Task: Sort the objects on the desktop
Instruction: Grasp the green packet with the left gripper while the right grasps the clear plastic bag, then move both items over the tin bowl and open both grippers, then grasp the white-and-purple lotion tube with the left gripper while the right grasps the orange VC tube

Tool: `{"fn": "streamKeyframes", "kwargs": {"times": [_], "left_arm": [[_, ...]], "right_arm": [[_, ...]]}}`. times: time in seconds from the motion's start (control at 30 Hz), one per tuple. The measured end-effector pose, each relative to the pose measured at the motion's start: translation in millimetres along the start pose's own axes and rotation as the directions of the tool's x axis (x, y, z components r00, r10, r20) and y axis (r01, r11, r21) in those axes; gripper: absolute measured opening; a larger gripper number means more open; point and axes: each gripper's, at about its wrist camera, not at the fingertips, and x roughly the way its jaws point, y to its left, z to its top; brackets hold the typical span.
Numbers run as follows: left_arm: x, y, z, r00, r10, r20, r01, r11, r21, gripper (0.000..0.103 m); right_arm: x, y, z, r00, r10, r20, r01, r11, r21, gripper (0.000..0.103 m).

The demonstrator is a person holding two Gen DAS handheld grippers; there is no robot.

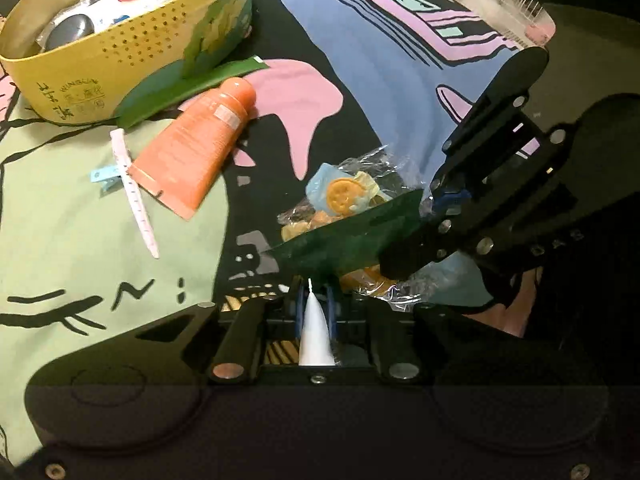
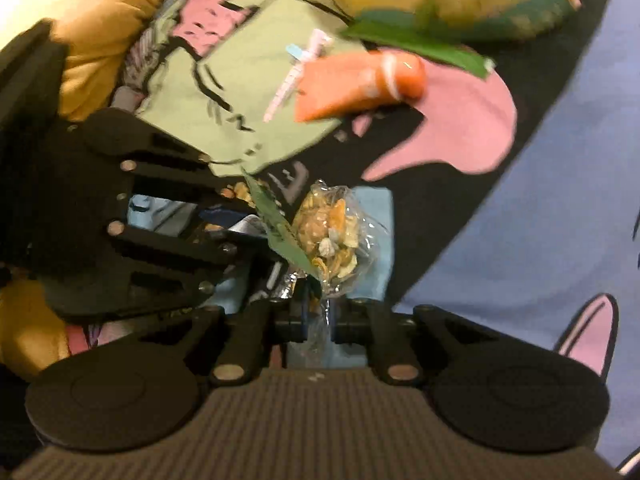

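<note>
A clear snack bag with orange and blue biscuits and a green header card is held between both grippers. My left gripper is shut on the bag's header, with a white pointed part between its jaws. My right gripper is shut on the bag's clear plastic edge; it shows in the left wrist view at the right. An orange tube and a white and pink pen lie on the cloth. A yellow perforated basket stands at the upper left with several items inside.
A patterned cloth in green, pink, blue and black covers the surface. A green leaf-shaped card leans by the basket. A small blue clip lies beside the pen. A yellow cushion lies beyond the cloth.
</note>
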Motion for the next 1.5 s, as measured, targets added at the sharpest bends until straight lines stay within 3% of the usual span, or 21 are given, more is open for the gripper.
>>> {"fn": "streamKeyframes", "kwargs": {"times": [0.13, 0.3, 0.37, 0.5, 0.53, 0.6, 0.63, 0.67, 0.7, 0.73, 0.77, 0.83, 0.9, 0.97, 1.03, 1.13, 1.23, 1.37, 1.47, 1.5], "left_arm": [[-18, 3, 0, 0.999, -0.03, 0.029, 0.03, 1.0, -0.004, 0.009], [-67, 6, 33, 0.98, -0.035, 0.196, 0.038, 0.999, -0.01, 0.005], [-95, 10, 55, 0.955, -0.003, 0.295, -0.005, 1.0, 0.024, 0.005], [-145, 38, 115, 0.856, 0.088, 0.509, -0.093, 0.996, -0.017, 0.005], [-147, 49, 132, 0.845, 0.101, 0.526, -0.093, 0.995, -0.042, 0.006], [-139, 72, 162, 0.856, 0.141, 0.498, -0.102, 0.989, -0.106, 0.016], [-133, 82, 168, 0.866, 0.177, 0.467, -0.114, 0.98, -0.161, 0.027], [-128, 92, 169, 0.882, 0.201, 0.426, -0.12, 0.97, -0.21, 0.056], [-122, 98, 163, 0.893, 0.202, 0.402, -0.117, 0.967, -0.226, 0.07], [-119, 102, 152, 0.892, 0.19, 0.41, -0.109, 0.971, -0.213, 0.088], [-115, 102, 138, 0.888, 0.188, 0.42, -0.118, 0.976, -0.185, 0.098], [-103, 99, 111, 0.906, 0.187, 0.379, -0.151, 0.981, -0.121, 0.101], [-91, 92, 79, 0.942, 0.141, 0.305, -0.141, 0.99, -0.023, 0.101], [-77, 78, 53, 0.976, 0.053, 0.209, -0.075, 0.992, 0.099, 0.101], [-65, 57, 27, 0.991, 0.013, 0.135, -0.048, 0.965, 0.257, 0.101], [-48, 33, 0, 0.994, -0.005, 0.109, -0.04, 0.911, 0.411, 0.101], [-23, 24, 0, 0.998, 0.014, 0.067, -0.042, 0.895, 0.443, 0.1], [4, 39, 11, 0.999, 0.035, 0.035, -0.046, 0.922, 0.385, 0.1], [23, 46, 9, 0.998, 0.061, 0.013, -0.061, 0.924, 0.376, 0.099], [27, 47, 7, 0.998, 0.057, 0.021, -0.061, 0.925, 0.376, 0.101]], "right_arm": [[-16, 6, 3, 0.998, 0.018, 0.067, -0.017, 1.0, -0.015, 0.006], [-63, 17, 27, 0.979, 0.023, 0.204, -0.011, 0.998, -0.056, 0.006], [-93, 20, 45, 0.959, 0.012, 0.284, 0.011, 0.997, -0.079, 0.006], [-148, 17, 105, 0.905, -0.043, 0.422, 0.104, 0.987, -0.124, 0.005], [-155, 13, 124, 0.898, -0.048, 0.437, 0.108, 0.988, -0.112, 0.005], [-160, 0, 158, 0.873, -0.062, 0.485, 0.098, 0.994, -0.048, 0.012], [-156, -8, 170, 0.875, -0.078, 0.478, 0.1, 0.995, -0.021, 0.042], [-151, -18, 179, 0.885, -0.101, 0.455, 0.098, 0.995, 0.031, 0.051], [-149, -26, 178, 0.881, -0.13, 0.455, 0.105, 0.991, 0.08, 0.071], [-148, -30, 171, 0.868, -0.149, 0.474, 0.113, 0.988, 0.103, 0.085], [-147, -32, 161, 0.856, -0.149, 0.495, 0.123, 0.989, 0.086, 0.091], [-142, -33, 136, 0.845, -0.128, 0.519, 0.134, 0.991, 0.025, 0.102], [-131, -35, 106, 0.864, -0.064, 0.5, 0.107, 0.993, -0.058, 0.102], [-112, -29, 85, 0.896, -0.042, 0.442, 0.119, 0.982, -0.147, 0.102], [-91, -18, 68, 0.922, -0.039, 0.385, 0.146, 0.957, -0.252, 0.102], [-62, 2, 54, 0.947, -0.061, 0.315, 0.192, 0.895, -0.404, 0.098], [-28, 22, 52, 0.961, -0.081, 0.264, 0.212, 0.829, -0.518, 0.09], [5, 39, 62, 0.965, -0.115, 0.234, 0.241, 0.74, -0.628, 0.086], [25, 47, 70, 0.968, -0.15, 0.2, 0.249, 0.666, -0.703, 0.085], [32, 46, 74, 0.972, -0.167, 0.166, 0.235, 0.659, -0.714, 0.084]]}}
